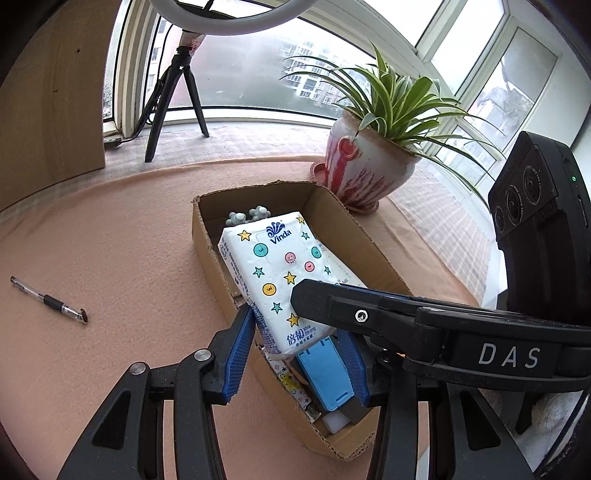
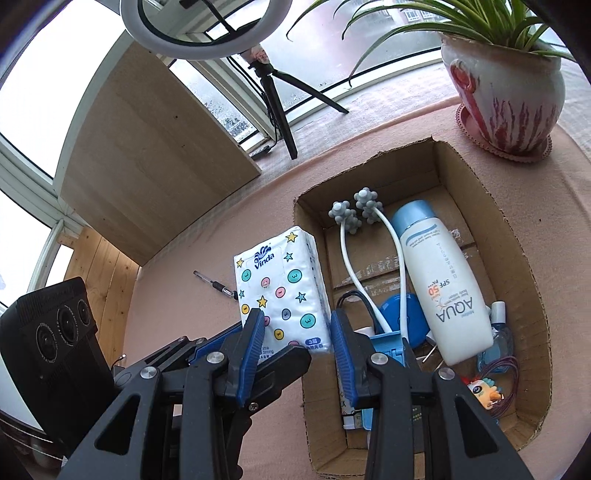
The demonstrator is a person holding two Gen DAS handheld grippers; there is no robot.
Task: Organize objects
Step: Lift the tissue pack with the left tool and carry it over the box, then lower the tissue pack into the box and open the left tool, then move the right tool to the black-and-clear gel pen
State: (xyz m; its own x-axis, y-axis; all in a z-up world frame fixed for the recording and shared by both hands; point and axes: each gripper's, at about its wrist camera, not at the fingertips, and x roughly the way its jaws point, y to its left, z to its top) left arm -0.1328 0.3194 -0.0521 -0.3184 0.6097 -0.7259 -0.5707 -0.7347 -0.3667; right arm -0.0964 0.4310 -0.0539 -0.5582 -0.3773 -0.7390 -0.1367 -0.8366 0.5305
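In the left wrist view the tissue pack [image 1: 275,273] covers most of the cardboard box [image 1: 207,236] interior; only the grey knobbed heads of the massager [image 1: 248,215] show past its far end. The right gripper's arm [image 1: 424,325] hides the pack's near right corner. A blue plastic piece [image 1: 325,373] beneath the pack cannot be identified. The ring light [image 1: 236,22] is cut off by the top edge. In the right wrist view the pen [image 2: 216,283] is partly hidden behind the pack, the small clear bottle [image 2: 498,332] sits largely behind the lotion bottle [image 2: 439,280], and the plant pot [image 2: 506,92] loses its foliage at the frame edge.
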